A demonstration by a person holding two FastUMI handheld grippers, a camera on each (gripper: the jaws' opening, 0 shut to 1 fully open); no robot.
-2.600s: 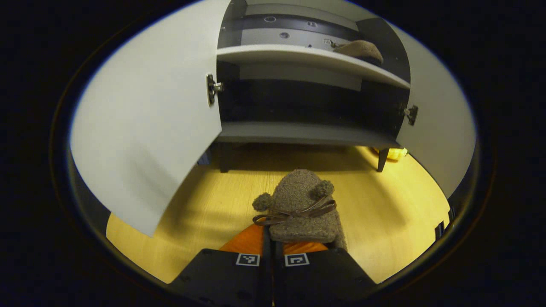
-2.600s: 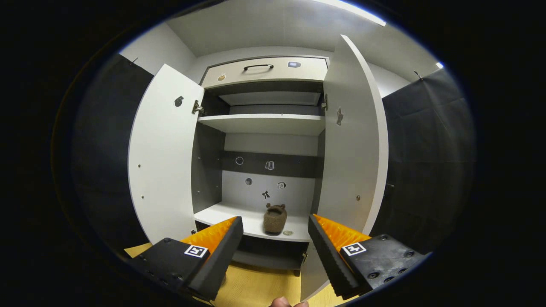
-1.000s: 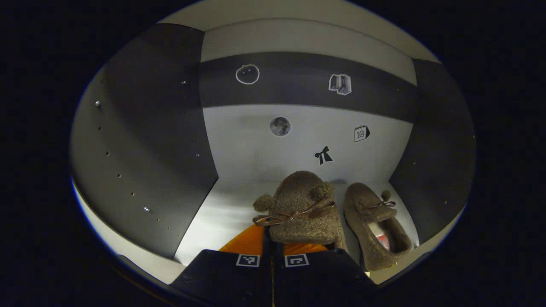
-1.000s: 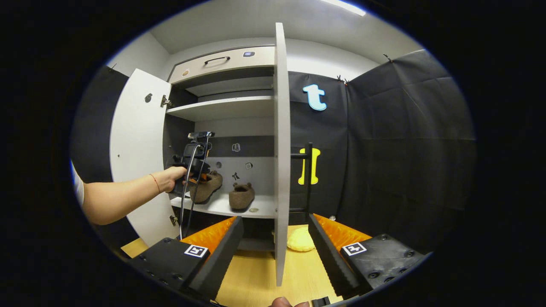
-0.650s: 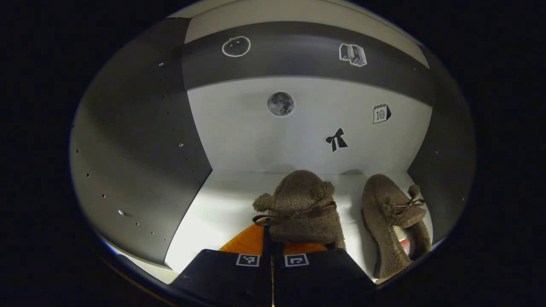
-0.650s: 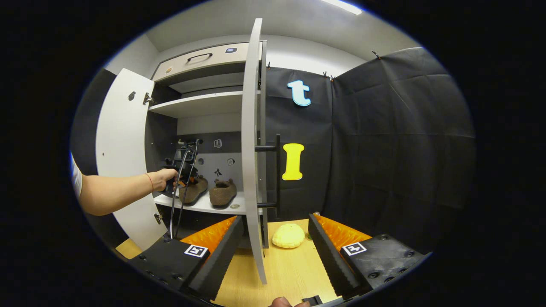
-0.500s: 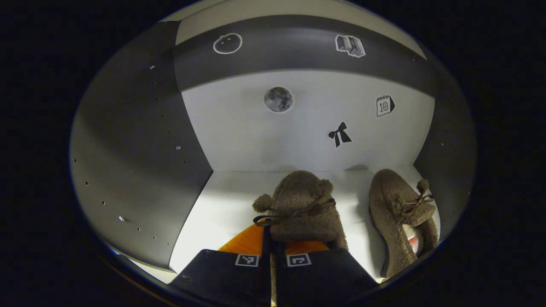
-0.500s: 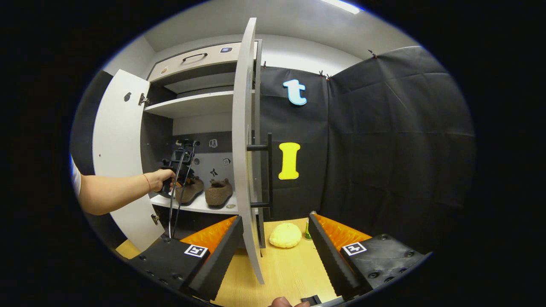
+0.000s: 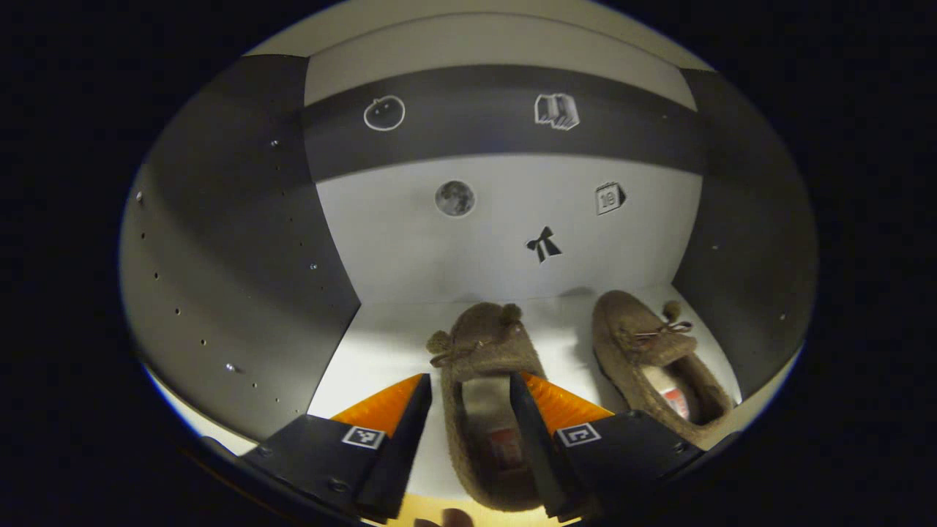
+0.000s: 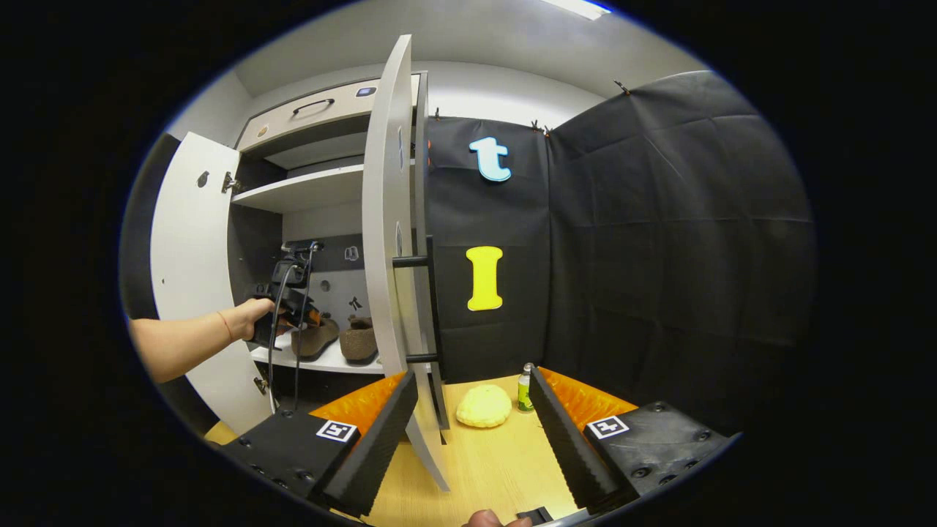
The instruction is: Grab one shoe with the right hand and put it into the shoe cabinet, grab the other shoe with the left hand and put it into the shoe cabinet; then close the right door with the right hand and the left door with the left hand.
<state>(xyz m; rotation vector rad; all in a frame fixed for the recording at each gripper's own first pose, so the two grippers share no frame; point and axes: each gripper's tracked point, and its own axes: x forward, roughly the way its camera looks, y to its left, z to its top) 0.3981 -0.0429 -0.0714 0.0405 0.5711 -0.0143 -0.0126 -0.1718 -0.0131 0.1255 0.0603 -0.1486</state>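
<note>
Two grippers, both open. Left gripper (image 9: 468,410): jaws spread wide, one either side of the heel of the left shoe (image 9: 483,380), no pinch. That shoe rests on the cabinet shelf (image 9: 381,351), long axis running from the shelf's front edge toward the back panel, toe inward; the right shoe (image 9: 655,359) lies just beside it, nearer the shelf's right end. Half a second ago these jaws were clamped on the shoe; now released. Right gripper (image 10: 472,432): jaws wide, empty, straddling the edge of the right door (image 10: 388,241), nearer it than before. Left door (image 10: 190,278) stands open.
</note>
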